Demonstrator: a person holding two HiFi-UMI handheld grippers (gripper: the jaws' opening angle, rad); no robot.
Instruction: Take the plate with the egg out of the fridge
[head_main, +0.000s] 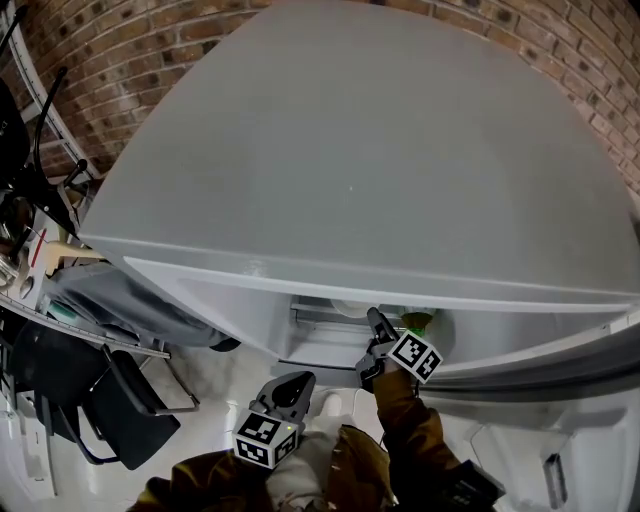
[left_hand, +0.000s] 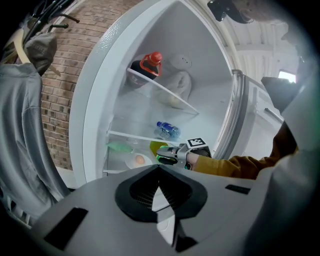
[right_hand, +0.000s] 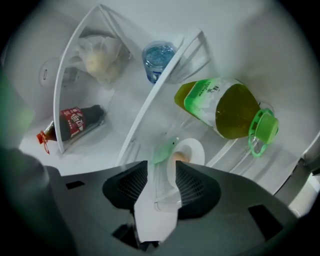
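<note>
In the left gripper view a white plate with a brown egg rests on the lowest shelf of the open fridge. My right gripper reaches in just right of it. The right gripper view shows the plate and egg straight ahead of my right gripper. Its jaws are open with nothing pressed between them. My left gripper hangs back outside the fridge, tips together and empty. The head view has the left gripper low and the right gripper inside the fridge.
A green tea bottle lies right of the plate and a pale green item on its left. On upper shelves are a water bottle, a dark red-capped bottle and a bag. Left of the fridge are a brick wall and a hanging grey garment.
</note>
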